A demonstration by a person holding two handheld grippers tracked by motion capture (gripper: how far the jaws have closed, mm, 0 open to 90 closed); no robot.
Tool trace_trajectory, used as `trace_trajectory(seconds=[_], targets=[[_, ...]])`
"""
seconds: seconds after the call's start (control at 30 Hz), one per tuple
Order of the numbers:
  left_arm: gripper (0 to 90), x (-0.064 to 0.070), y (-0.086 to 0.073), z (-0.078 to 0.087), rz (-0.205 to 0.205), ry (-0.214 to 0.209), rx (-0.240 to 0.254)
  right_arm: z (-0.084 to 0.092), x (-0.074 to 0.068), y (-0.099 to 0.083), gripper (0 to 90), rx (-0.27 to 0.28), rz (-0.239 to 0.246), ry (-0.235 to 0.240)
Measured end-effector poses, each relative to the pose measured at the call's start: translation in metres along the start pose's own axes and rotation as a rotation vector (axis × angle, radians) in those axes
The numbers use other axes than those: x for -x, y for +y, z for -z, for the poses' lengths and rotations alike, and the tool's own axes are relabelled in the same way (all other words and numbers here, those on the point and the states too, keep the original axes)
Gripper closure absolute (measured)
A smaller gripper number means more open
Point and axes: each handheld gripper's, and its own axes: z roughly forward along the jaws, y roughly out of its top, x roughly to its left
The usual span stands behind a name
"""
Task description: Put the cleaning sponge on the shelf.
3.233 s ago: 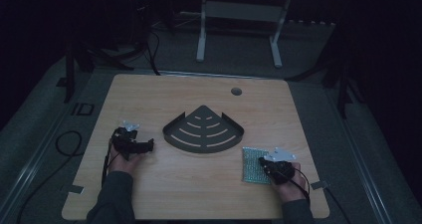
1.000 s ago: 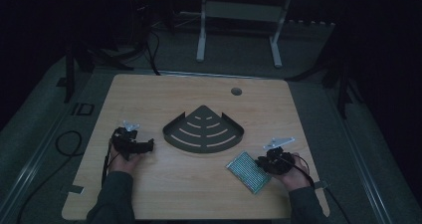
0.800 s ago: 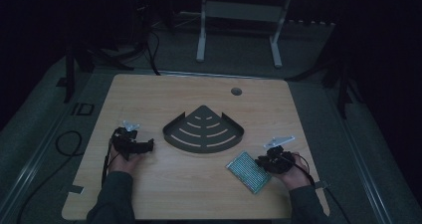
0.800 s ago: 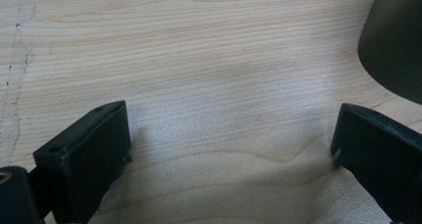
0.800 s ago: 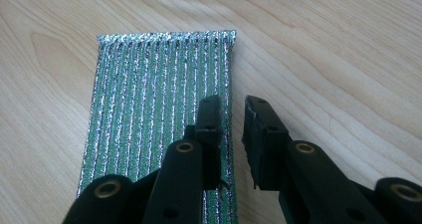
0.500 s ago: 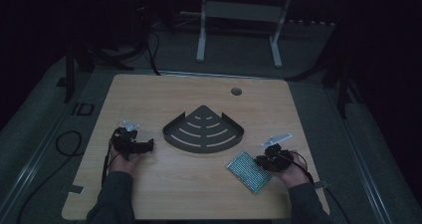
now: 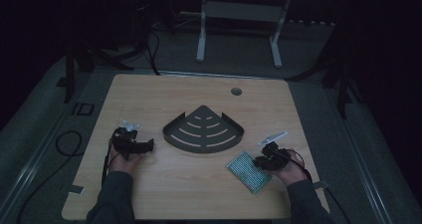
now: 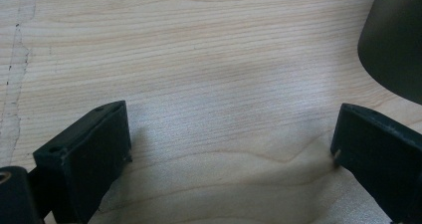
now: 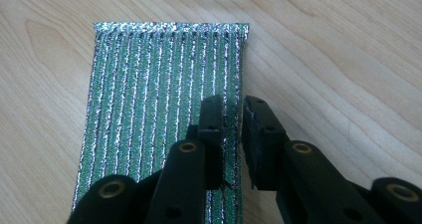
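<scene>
Now we look at our two grippers on the wooden table (image 7: 149, 184). Our left gripper (image 8: 229, 149) is wide open. Its two black jaws stand far apart, and we see bare wood between them. It holds nothing. A dark curved edge of the corner shelf (image 8: 393, 45) shows at the top right of the left gripper view. From the high view, our left gripper (image 7: 142, 145) sits near the left side of the table, just beside that dark shelf (image 7: 203, 132), which is shaped like a fan with curved slots and lies flat in the middle of the table.

Our right gripper (image 9: 233, 134) is almost closed. Its jaws pinch the right edge of a shiny green pad (image 9: 159, 109), with one jaw on the pad and the other at its side edge. A thin gap shows between the jaws. The pad is a flat rectangle with many glittery silver and green stripes running along it. It lies flat on the wood. From the high view, the pad (image 7: 248, 170) is near the front right of the table, below the shelf and apart from it, and our right gripper (image 7: 266, 160) touches its right side.
</scene>
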Motion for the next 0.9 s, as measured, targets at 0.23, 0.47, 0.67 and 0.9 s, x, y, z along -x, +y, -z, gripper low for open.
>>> trace_trajectory(seconds=[0.23,0.47,0.67,0.9], targets=[[2.5,0.000,0.000,0.000,-0.001,0.001,-0.001,-0.003,0.009,0.004,77.3,-0.037,-0.045,0.051],[2.5,0.000,0.000,0.000,0.000,0.001,-0.001,-0.007,0.021,0.010,81.1,-0.104,-0.088,0.146],[2.5,0.000,0.000,0.000,-0.001,0.001,-0.001,-0.007,0.018,0.016,89.1,-0.134,-0.035,0.126],[2.5,0.000,0.000,0.000,0.000,0.001,-0.001,-0.002,0.011,0.020,89.7,-0.138,0.010,0.080]])
